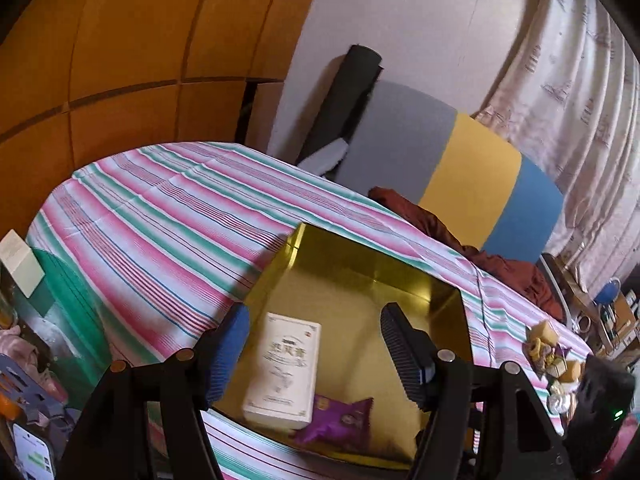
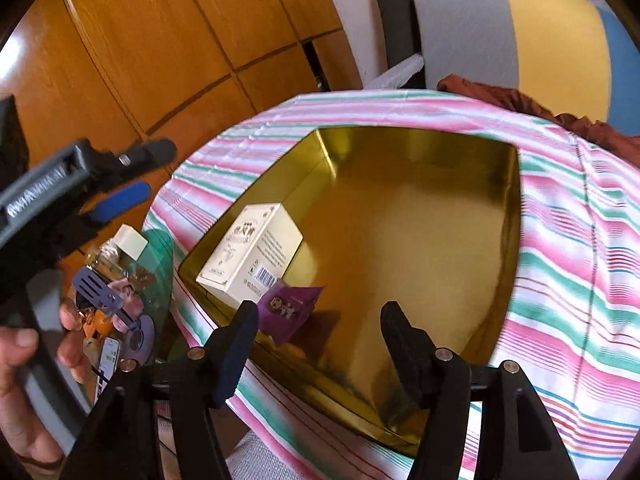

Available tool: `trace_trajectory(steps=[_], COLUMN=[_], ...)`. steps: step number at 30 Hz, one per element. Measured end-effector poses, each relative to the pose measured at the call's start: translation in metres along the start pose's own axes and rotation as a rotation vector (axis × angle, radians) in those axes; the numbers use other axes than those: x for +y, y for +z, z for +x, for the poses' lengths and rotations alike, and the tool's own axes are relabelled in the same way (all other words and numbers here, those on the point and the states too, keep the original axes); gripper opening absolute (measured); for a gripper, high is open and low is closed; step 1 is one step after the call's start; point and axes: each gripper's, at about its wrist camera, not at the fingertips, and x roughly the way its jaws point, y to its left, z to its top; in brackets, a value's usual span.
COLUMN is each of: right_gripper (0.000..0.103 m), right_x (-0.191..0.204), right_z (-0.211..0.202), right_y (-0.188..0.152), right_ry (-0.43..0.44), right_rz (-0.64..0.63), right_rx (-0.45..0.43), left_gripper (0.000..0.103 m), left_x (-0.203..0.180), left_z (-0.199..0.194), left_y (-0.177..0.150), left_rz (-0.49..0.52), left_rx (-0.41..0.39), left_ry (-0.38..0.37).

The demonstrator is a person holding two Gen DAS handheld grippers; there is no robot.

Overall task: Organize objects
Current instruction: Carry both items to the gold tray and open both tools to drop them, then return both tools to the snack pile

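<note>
A gold tin box (image 1: 360, 280) (image 2: 420, 216) stands open on the striped tablecloth (image 1: 160, 216). Inside it, by the near left wall, a cream carton (image 1: 282, 368) (image 2: 248, 256) lies flat with a purple snack packet (image 1: 340, 420) (image 2: 288, 308) beside it. My left gripper (image 1: 316, 344) hovers open above the carton, its pads apart from it. In the right wrist view the left gripper (image 2: 140, 176) appears at the upper left, held by a hand (image 2: 20, 360). My right gripper (image 2: 320, 332) is open over the tin's near edge, with nothing between its fingers.
A heap of small items (image 1: 548, 352) lies on the cloth to the right of the tin. Left of the table a glass side table (image 2: 160, 256) holds clutter and a phone (image 2: 108, 356). A red-brown cloth (image 1: 480, 256) and a colour-block headboard (image 1: 472, 160) stand behind.
</note>
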Motion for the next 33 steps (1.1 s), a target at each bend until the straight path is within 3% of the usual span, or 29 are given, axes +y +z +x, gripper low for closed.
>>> trace_trajectory(steps=[9, 15, 28, 33], right_gripper=[0.065, 0.065, 0.065, 0.065], right_x=[-0.014, -0.054, -0.227, -0.301], right_z=[-0.052, -0.093, -0.2, -0.231], right_y=[-0.003, -0.015, -0.072, -0.091], right_ry=[-0.103, -0.183, -0.562, -0.711], right_rz=[-0.018, 0.016, 0.211, 0.304], right_rx=[-0.093, -0.12, -0.073, -0.011], left_gripper=[0.069, 0.069, 0.069, 0.069], left_x=[-0.051, -0.099, -0.185, -0.211], left_z=[0.011, 0.007, 0.004, 0.004], left_y=[-0.028, -0.055, -0.105, -0.121], left_rz=[0.087, 0.21, 0.389, 0.446], left_rx=[0.1, 0.149, 0.235, 0.269], left_ry=[-0.123, -0.223, -0.382, -0.439])
